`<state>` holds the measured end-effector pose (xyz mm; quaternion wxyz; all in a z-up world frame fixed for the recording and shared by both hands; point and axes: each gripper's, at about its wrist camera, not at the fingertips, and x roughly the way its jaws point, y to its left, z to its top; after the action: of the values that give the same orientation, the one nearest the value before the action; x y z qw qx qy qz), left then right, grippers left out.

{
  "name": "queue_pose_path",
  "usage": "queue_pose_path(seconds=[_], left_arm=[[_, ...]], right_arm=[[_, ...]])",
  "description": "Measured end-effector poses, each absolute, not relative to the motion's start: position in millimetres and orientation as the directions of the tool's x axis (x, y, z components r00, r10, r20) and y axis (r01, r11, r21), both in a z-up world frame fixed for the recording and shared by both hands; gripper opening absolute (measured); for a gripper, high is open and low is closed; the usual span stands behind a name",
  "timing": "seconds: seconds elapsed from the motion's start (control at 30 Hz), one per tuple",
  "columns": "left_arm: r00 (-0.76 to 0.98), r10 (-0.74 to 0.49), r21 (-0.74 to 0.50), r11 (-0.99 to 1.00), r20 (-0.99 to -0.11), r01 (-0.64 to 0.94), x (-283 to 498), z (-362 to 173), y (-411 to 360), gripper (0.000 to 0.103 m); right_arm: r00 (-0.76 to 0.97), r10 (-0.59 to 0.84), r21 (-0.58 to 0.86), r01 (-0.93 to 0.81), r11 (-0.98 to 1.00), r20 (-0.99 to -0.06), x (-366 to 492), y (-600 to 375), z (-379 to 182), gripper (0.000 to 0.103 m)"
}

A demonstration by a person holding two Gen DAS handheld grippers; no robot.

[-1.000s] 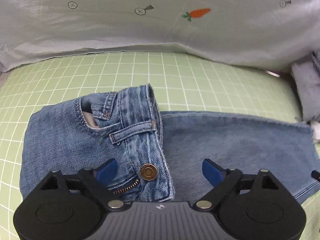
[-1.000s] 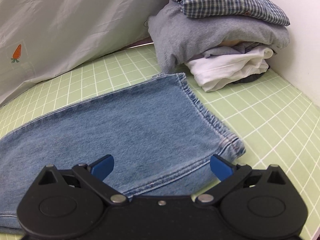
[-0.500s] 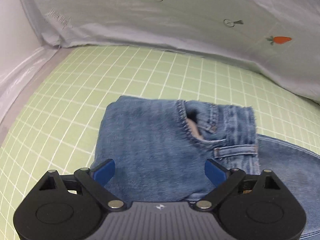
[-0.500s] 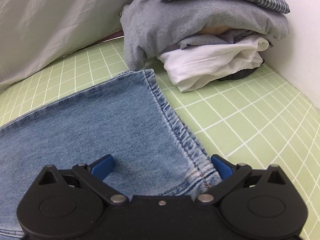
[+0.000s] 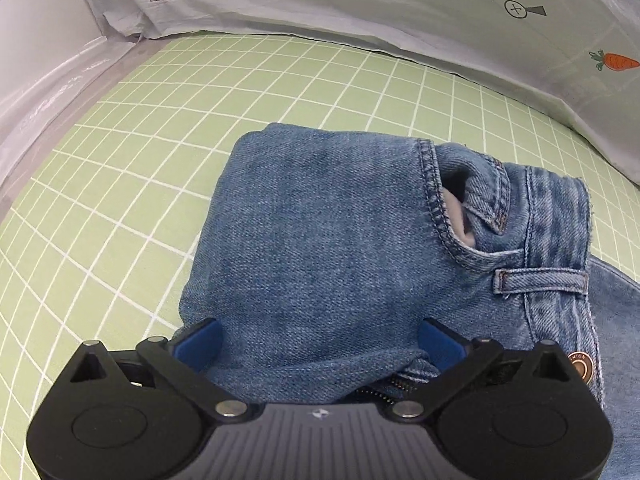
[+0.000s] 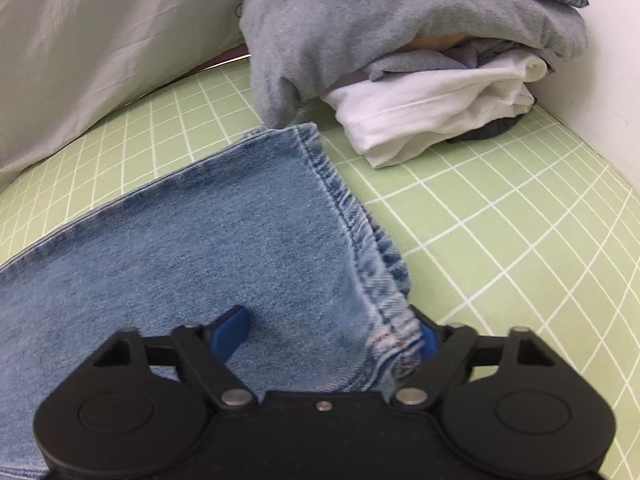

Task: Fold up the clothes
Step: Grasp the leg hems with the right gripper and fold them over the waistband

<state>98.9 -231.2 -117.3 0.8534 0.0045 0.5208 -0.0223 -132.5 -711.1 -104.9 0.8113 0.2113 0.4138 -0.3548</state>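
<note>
jeans: your jeans lie on the green grid mat covering the desk, waist end folded over onto the leg, pocket, belt loop and brass button facing up.
left gripper: your left gripper sits low over the folded waist end, jaws opening and spread wide, denim between the blue pads, neither pad pressing.
right gripper: your right gripper is at the leg hem, jaws closing with the hem corner between them; the right pad touches the bunched hem, the left stands clear.
pile: folded clothes sit just beyond the hem.
backdrop: white printed sheet behind.
</note>
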Motion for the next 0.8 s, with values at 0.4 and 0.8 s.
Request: queue_pose_path(seconds=[0.4,0.8], left_arm=[[0.501,-0.158,-0.119,0.987,-0.851,0.110,85.2,-76.7,-201.8,0.103],[0.522,-0.183,-0.072,0.972,-0.833,0.226,82.9,-60.2,-155.5,0.103]], right_arm=[[0.571,-0.421,0.083,0.655,0.751,-0.705,-114.6,-652.7,-17.7,0.019],[0.668,-0.330,-0.068,0.387,0.920,-0.666,-31.8,-466.2,-17.7,0.021]])
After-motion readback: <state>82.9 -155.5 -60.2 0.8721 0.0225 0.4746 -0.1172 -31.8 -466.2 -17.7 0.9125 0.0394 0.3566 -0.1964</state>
